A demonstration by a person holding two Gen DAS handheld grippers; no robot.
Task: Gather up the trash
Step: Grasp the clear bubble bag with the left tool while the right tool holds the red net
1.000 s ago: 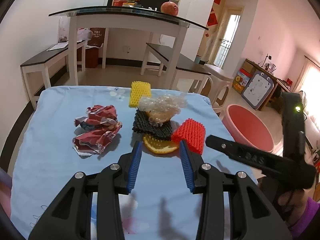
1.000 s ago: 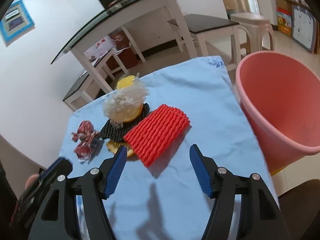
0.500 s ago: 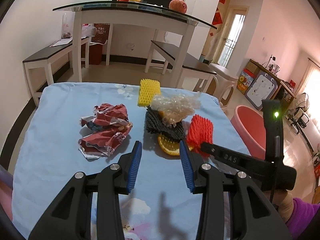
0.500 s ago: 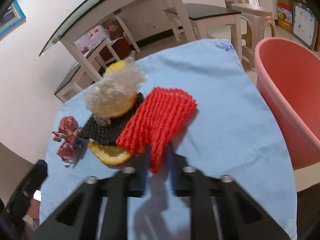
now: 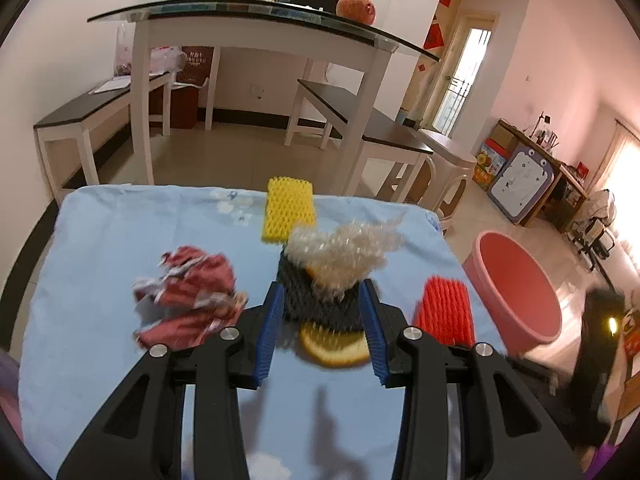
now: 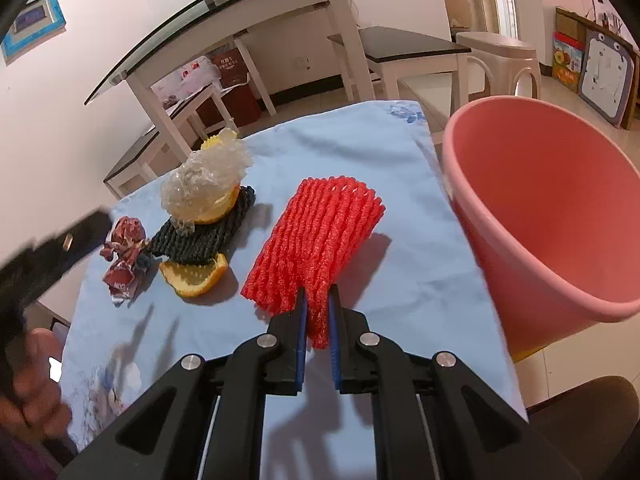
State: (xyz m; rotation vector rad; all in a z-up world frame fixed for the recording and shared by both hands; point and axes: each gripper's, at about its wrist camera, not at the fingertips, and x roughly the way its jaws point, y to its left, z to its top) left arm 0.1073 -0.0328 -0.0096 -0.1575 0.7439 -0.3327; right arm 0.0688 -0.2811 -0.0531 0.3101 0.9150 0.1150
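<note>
My right gripper (image 6: 318,312) is shut on the near edge of the red foam net (image 6: 316,248), which is lifted a little off the blue tablecloth (image 6: 400,168); the net also shows in the left wrist view (image 5: 444,310). My left gripper (image 5: 322,320) is open, its jaws either side of the black foam net (image 5: 316,300) topped with clear crumpled plastic (image 5: 344,250) and orange peel (image 5: 334,346). A crumpled red wrapper (image 5: 188,304) lies to its left. A yellow foam net (image 5: 288,208) lies further back.
A pink basin (image 6: 548,216) stands just off the table's right edge, also in the left wrist view (image 5: 516,286). Beyond the table are a glass-topped table (image 5: 256,16), benches (image 5: 100,108) and a stool (image 6: 500,56).
My right gripper has closed on the red foam net and raised it slightly. My left gripper has moved forward toward the black net pile and stays open.
</note>
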